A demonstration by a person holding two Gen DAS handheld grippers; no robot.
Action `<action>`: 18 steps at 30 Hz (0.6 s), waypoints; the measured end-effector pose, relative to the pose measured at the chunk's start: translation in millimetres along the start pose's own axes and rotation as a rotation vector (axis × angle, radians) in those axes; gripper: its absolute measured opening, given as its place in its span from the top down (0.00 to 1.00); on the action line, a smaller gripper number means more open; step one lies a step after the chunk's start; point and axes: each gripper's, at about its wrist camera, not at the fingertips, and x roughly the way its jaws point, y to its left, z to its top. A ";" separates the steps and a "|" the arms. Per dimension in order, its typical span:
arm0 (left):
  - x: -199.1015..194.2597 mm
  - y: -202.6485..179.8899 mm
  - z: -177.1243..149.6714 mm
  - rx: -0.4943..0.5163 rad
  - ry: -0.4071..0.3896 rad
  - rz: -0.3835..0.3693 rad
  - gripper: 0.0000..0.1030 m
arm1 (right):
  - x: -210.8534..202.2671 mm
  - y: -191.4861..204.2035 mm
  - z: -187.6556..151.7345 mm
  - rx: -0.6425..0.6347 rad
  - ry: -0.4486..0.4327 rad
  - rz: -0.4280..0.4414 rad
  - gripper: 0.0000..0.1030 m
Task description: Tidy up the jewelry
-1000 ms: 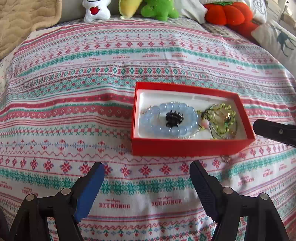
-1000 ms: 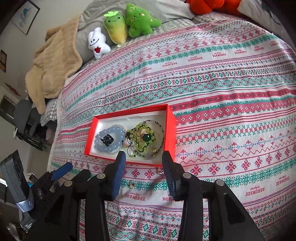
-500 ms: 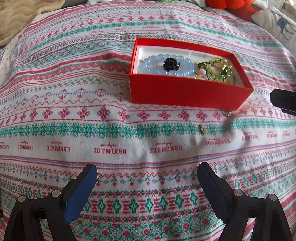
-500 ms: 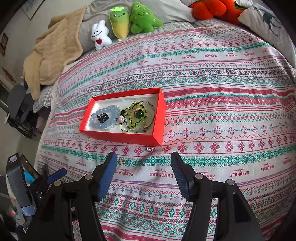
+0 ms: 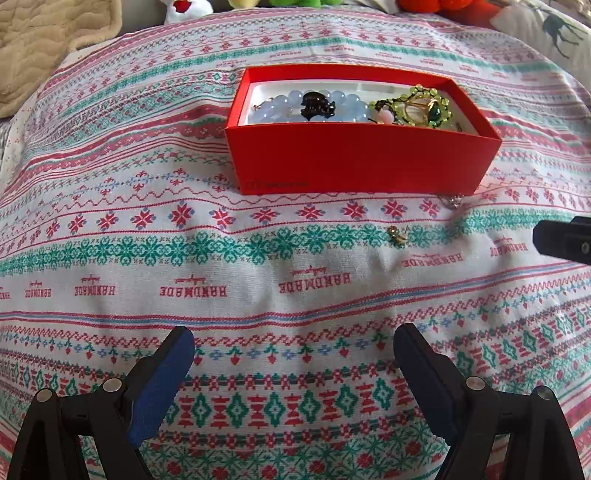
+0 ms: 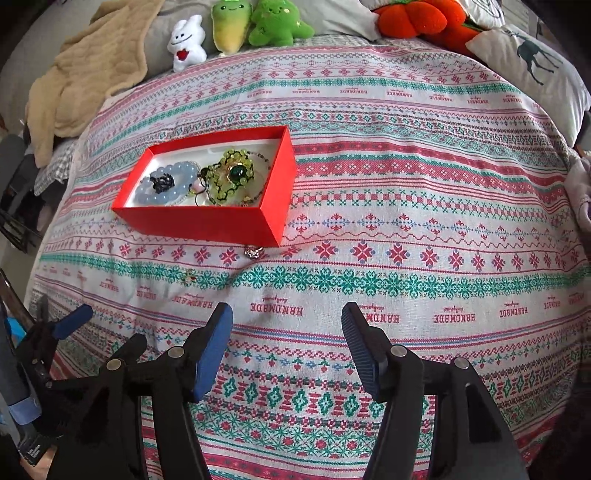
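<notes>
A red jewelry box (image 5: 354, 158) (image 6: 207, 221) sits on the patterned bedspread. It holds a blue bead bracelet (image 5: 280, 107) (image 6: 181, 173), a dark claw clip (image 5: 317, 105), and a green bead piece with a gold ring (image 5: 421, 109) (image 6: 231, 177). A silver ring (image 5: 453, 201) (image 6: 254, 252) lies on the cloth by the box's near right corner. A small gold earring (image 5: 397, 236) (image 6: 190, 275) lies nearer. My left gripper (image 5: 293, 349) and right gripper (image 6: 287, 325) are both open and empty, short of the box.
Plush toys (image 6: 236, 26), a tan blanket (image 6: 88, 77) and a deer pillow (image 6: 532, 62) lie at the bed's far side. The right gripper's tip (image 5: 561, 240) shows at the right edge of the left wrist view. The left gripper's blue pad (image 6: 72, 319) shows at the lower left.
Both grippers have pulled back from the box, toward me. The right gripper's jaws have opened wider. The ring and earring on the cloth have come into view.
</notes>
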 end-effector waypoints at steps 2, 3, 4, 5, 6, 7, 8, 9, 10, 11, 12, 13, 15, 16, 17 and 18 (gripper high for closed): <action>1.5 -3.8 1.5 0.001 -0.015 -0.011 0.14 | 2.8 1.5 -1.3 -0.018 0.008 -0.005 0.38; 2.1 -6.1 2.6 0.000 -0.025 -0.015 0.18 | 4.0 1.4 -1.5 -0.023 0.011 -0.007 0.38; 2.7 -8.2 3.6 -0.002 -0.034 -0.019 0.20 | 4.7 1.0 -1.4 -0.025 0.011 -0.007 0.38; 3.0 -10.6 5.0 -0.004 -0.042 -0.024 0.25 | 5.1 0.1 -0.7 -0.027 0.011 -0.008 0.38; 3.8 -12.5 6.4 -0.006 -0.050 -0.032 0.34 | 5.6 -1.3 0.0 -0.030 0.009 -0.012 0.38; 4.9 -14.4 7.8 -0.008 -0.056 -0.045 0.40 | 5.8 -2.8 0.7 -0.032 0.006 -0.019 0.38; 6.3 -16.5 9.1 -0.010 -0.059 -0.060 0.53 | 6.4 -5.0 1.7 -0.035 0.003 -0.030 0.38; 8.0 -18.0 10.6 -0.013 -0.060 -0.078 0.62 | 6.9 -7.4 2.7 -0.037 0.002 -0.040 0.38; 9.2 -20.0 11.9 -0.018 -0.063 -0.099 0.66 | 7.9 -10.5 3.3 -0.037 0.001 -0.049 0.38; 10.2 -21.7 13.3 -0.022 -0.067 -0.120 0.70 | 8.7 -13.9 3.8 -0.035 0.001 -0.054 0.38; 11.0 -24.0 14.5 -0.024 -0.070 -0.140 0.73 | 9.4 -17.4 4.5 -0.031 0.003 -0.056 0.38; 11.9 -26.4 16.0 -0.024 -0.072 -0.162 0.74 | 9.9 -21.2 5.0 -0.024 0.005 -0.056 0.38; 12.3 -33.9 18.5 -0.015 -0.081 -0.183 0.75 | 10.6 -28.7 5.7 -0.009 0.007 -0.051 0.38; 12.4 -37.5 20.1 -0.008 -0.085 -0.186 0.75 | 10.7 -31.7 5.9 -0.003 0.010 -0.047 0.38; 13.1 -40.3 21.4 -0.002 -0.086 -0.184 0.75 | 10.8 -34.2 6.1 0.004 0.012 -0.043 0.38; 14.7 -43.2 23.0 0.003 -0.082 -0.181 0.75 | 10.8 -36.6 6.3 0.010 0.013 -0.039 0.38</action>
